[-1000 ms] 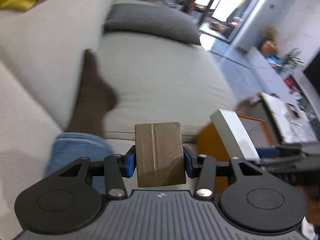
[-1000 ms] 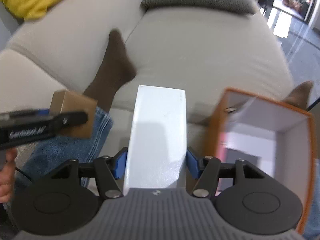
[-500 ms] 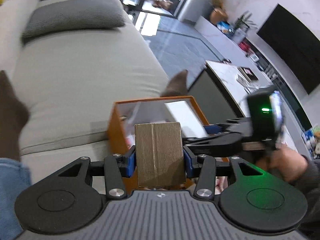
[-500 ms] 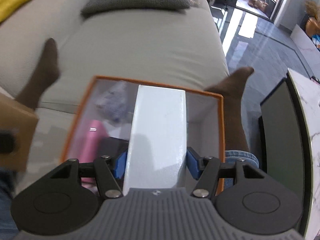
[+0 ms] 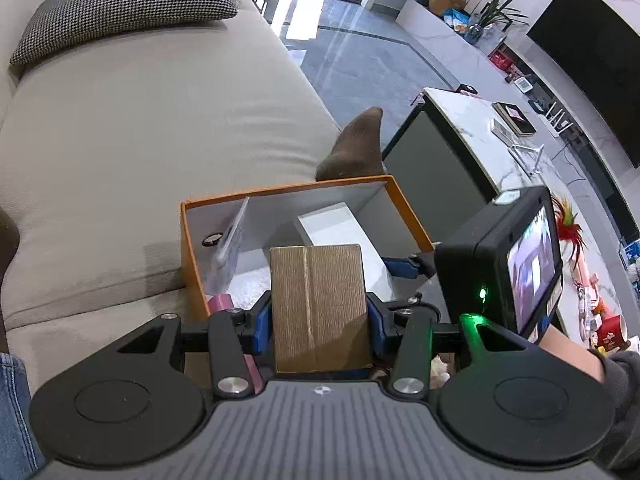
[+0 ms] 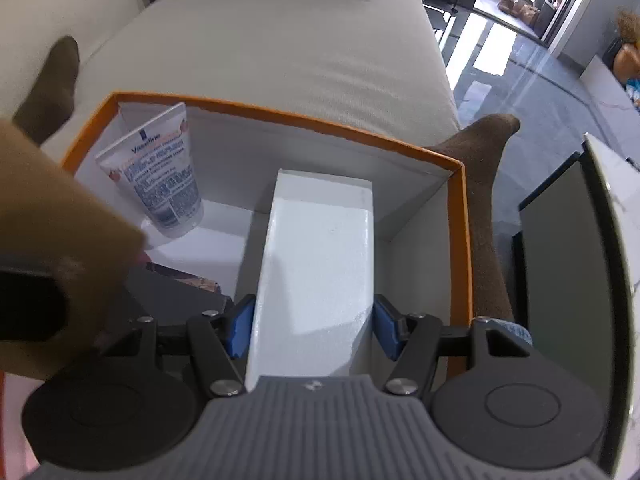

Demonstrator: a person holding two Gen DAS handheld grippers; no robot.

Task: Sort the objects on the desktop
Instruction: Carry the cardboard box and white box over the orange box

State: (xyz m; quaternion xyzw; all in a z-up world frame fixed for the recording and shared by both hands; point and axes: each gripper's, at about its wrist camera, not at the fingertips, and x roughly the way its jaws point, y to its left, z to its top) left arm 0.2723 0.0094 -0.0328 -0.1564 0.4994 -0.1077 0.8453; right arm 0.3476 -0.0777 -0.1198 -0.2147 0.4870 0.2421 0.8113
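My left gripper (image 5: 319, 316) is shut on a brown cardboard box (image 5: 319, 304) held over the near edge of an orange box (image 5: 190, 256) with a white inside. My right gripper (image 6: 313, 326) is shut on a white box (image 6: 316, 264) that reaches down inside the orange box (image 6: 460, 240). The white box also shows in the left wrist view (image 5: 340, 228), and the brown box shows blurred at the left of the right wrist view (image 6: 52, 248). A white cream tube (image 6: 160, 184) leans in the far left corner, with a dark flat item (image 6: 176, 288) and a pink item (image 5: 220, 303) near it.
The orange box sits on a beige sofa (image 5: 140, 120) with a checked cushion (image 5: 120, 4) at the back. A person's brown-socked feet (image 5: 356, 152) lie beside the box. A marble-topped table (image 5: 500, 136) with small things stands to the right.
Both grippers have swung from the sofa to the orange box. The white box has gone down into it, and the brown box has come over its near edge.
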